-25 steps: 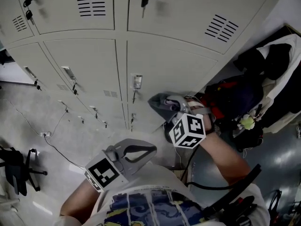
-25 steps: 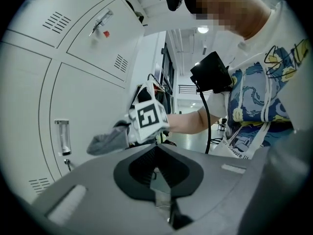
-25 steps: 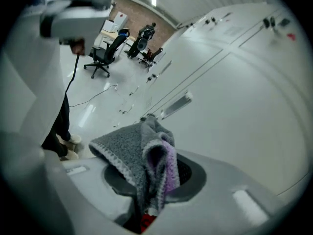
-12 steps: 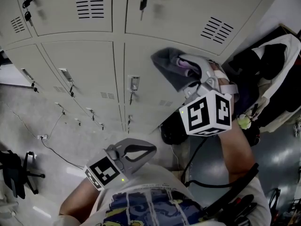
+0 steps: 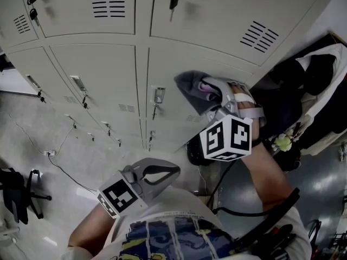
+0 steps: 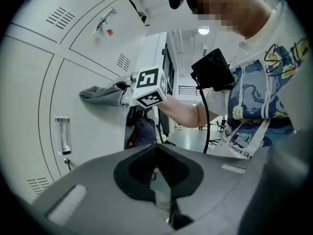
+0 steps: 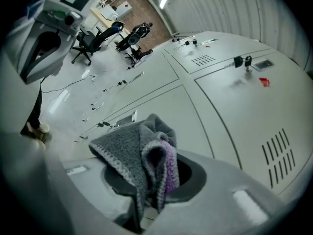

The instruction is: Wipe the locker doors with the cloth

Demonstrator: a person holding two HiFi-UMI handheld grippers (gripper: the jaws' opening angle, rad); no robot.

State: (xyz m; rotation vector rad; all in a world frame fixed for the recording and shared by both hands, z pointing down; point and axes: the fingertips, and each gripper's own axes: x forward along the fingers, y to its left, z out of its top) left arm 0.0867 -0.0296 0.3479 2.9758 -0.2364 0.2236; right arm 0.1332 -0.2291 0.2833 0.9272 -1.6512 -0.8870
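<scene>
The locker door (image 5: 103, 75) lies just ahead of the cloth (image 5: 191, 86) pinched in my right gripper (image 5: 212, 97); my left gripper (image 5: 160, 174), closed on nothing, hangs well back.

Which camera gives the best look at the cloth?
The right gripper view: the cloth sits close up, clamped in the right claw. The head view shows it bunched against the locker door; the left gripper view shows it small.
</scene>
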